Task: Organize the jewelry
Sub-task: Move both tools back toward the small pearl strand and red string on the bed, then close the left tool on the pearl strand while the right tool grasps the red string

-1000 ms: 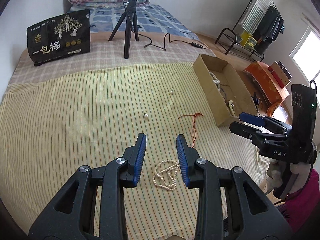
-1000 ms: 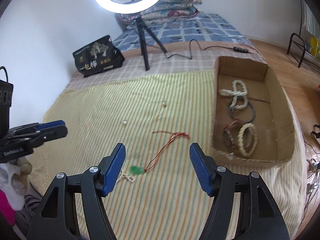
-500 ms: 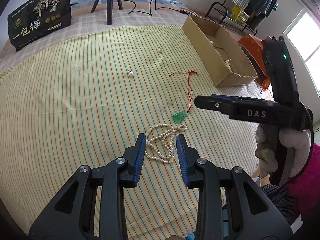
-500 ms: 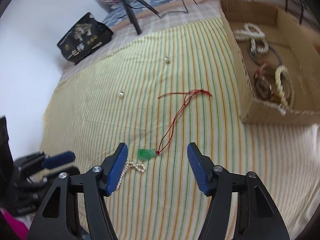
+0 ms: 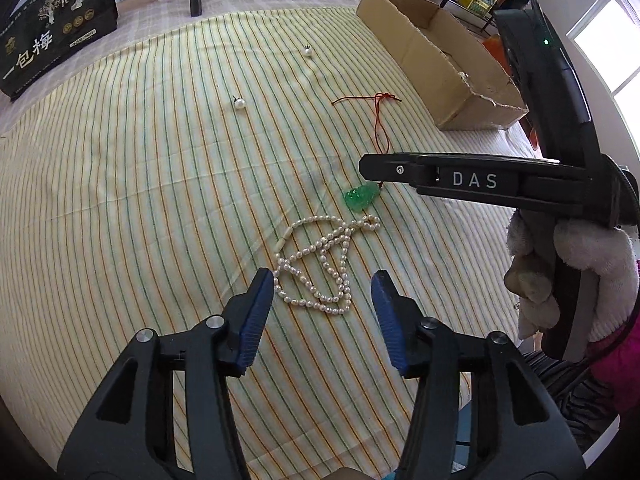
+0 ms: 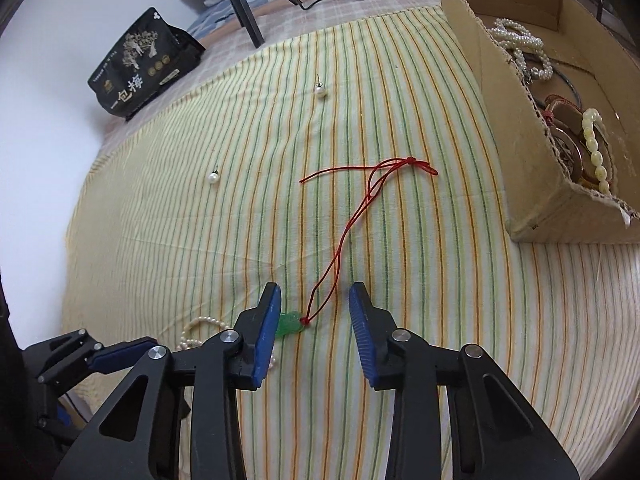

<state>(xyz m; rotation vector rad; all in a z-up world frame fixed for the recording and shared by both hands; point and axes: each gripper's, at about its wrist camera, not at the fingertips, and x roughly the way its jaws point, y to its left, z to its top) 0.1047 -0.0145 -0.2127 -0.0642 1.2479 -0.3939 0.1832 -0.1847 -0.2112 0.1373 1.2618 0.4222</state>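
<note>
A pearl necklace (image 5: 318, 262) lies coiled on the striped cloth just ahead of my open left gripper (image 5: 323, 280). A green pendant (image 5: 360, 198) on a red cord (image 5: 380, 120) lies beyond it. My right gripper (image 6: 314, 295) is open, low over the cloth, its jaws either side of the pendant (image 6: 290, 323) and the cord's end (image 6: 348, 232). Its left finger hides part of the pendant. The right gripper also shows from the side in the left wrist view (image 5: 366, 168). Two pearl earrings (image 5: 239, 103) (image 5: 307, 52) lie farther back.
A cardboard box (image 6: 560, 184) with bracelets and pearl strands stands at the right. A black snack bag (image 6: 144, 64) and tripod legs (image 6: 244, 12) are at the back. The left gripper shows at the lower left of the right wrist view (image 6: 120, 354).
Both grippers have come down and forward toward the cloth. The left jaws opened wider in front of the pearl necklace. The right gripper closed in around the green pendant.
</note>
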